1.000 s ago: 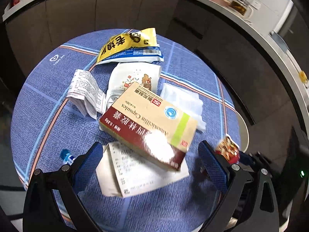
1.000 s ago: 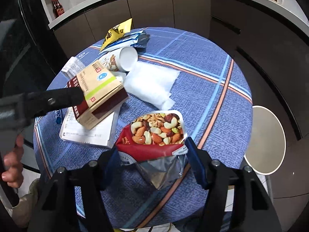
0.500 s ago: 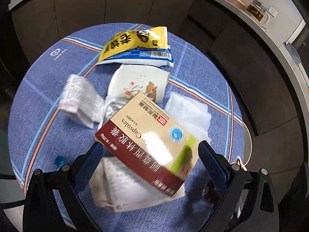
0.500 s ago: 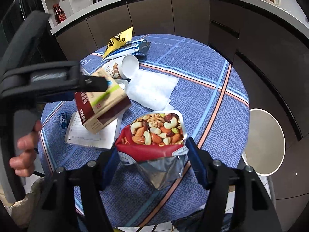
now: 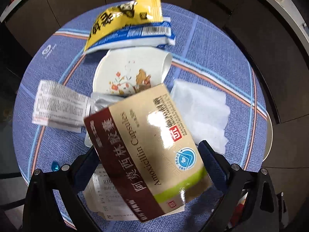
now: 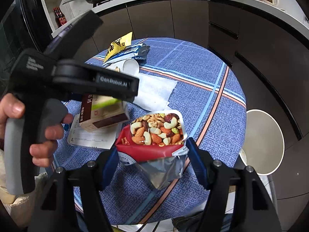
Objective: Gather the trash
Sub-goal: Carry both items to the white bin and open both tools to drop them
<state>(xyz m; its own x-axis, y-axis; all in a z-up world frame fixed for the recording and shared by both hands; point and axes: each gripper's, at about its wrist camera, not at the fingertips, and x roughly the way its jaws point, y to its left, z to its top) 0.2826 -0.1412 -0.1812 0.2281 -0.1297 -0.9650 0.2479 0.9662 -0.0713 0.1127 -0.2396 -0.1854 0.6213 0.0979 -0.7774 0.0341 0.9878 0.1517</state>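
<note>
Now glossy cardboard box [image 5: 148,154] fills left claw [image 5: 150,166]

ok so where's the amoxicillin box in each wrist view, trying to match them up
Left wrist: the amoxicillin box fills the lower centre, held between the left gripper fingers above the printed sheet.
Right wrist: the box sits left of centre, partly hidden under the left gripper's black body, beside the nut packet.
Shared landmark: the yellow snack bag, at the table's far side in both.
</note>
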